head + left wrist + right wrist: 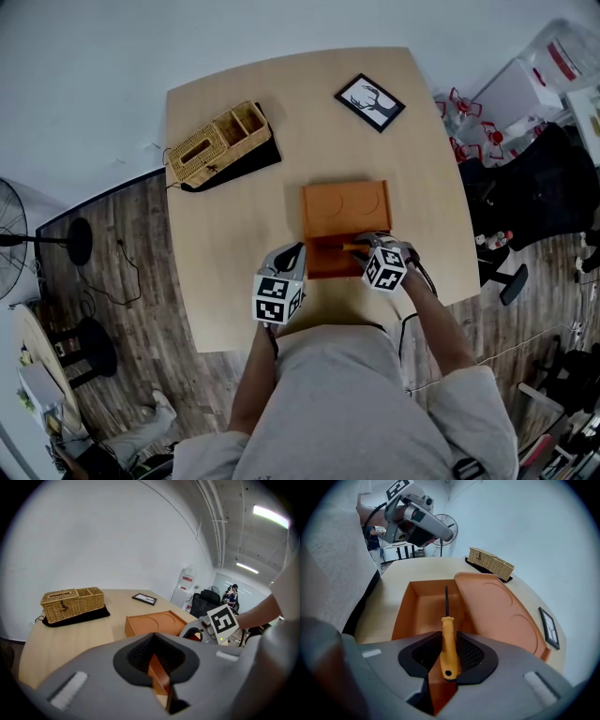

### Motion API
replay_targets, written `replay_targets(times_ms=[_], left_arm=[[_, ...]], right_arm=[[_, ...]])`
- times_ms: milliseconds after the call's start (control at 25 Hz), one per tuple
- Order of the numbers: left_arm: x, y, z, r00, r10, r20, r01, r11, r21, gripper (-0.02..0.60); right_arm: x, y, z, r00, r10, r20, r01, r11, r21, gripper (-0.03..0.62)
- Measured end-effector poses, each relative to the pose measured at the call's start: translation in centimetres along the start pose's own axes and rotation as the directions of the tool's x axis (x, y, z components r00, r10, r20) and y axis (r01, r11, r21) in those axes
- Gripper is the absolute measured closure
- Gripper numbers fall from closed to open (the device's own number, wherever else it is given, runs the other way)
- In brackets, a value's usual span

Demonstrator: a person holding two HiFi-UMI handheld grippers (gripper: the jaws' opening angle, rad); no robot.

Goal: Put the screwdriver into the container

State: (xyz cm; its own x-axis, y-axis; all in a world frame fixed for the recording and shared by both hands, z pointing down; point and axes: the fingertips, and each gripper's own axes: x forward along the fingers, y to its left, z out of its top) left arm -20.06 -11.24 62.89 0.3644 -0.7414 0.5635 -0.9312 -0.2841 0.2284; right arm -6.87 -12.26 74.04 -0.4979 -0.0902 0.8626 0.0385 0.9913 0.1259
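The setting reads as an office-like lab or workroom. Strip lights [269,516] and exposed pipes [213,517] are carried on a bare ceiling, and black office chairs [204,603] are parked by a plain white wall. A pedestal fan [449,528] is seen (over wood-look flooring [112,375]). Loose cables [127,272] and clear storage boxes [562,52] are kept around the pale table [216,244].

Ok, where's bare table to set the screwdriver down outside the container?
Bare tabletop between container and wicker basket, and between container and picture frame. Crowded at the container's near end: left hand-held gripper, right hand-held gripper with screwdriver.
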Motion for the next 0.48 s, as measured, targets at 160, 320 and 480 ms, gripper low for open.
replay_targets(times_ms=[160,320,480], left_arm=[[0.02,-0.25,-0.17,1.000,-0.012,-0.008,0.012,1.000,0.010,0.526],[-0.14,-0.32,0.04,1.000,-0.018,-0.004,0.018,1.000,0.017,0.526],[-0.12,-0.84,-0.10,1.000,-0.029,-0.009,0.029,0.999,0.026,0.526]], right_arm=[[0.43,0.32,-0.54,1.000,0.005,-0.020,-0.005,1.000,-0.004,0.496],[0.61,0.61,-0.62,0.999,0.002,-0.032,-0.003,1.000,-0.007,0.496],[1.00,0.93,-0.52,0.999,0.006,-0.041,-0.007,1.000,-0.021,0.496]])
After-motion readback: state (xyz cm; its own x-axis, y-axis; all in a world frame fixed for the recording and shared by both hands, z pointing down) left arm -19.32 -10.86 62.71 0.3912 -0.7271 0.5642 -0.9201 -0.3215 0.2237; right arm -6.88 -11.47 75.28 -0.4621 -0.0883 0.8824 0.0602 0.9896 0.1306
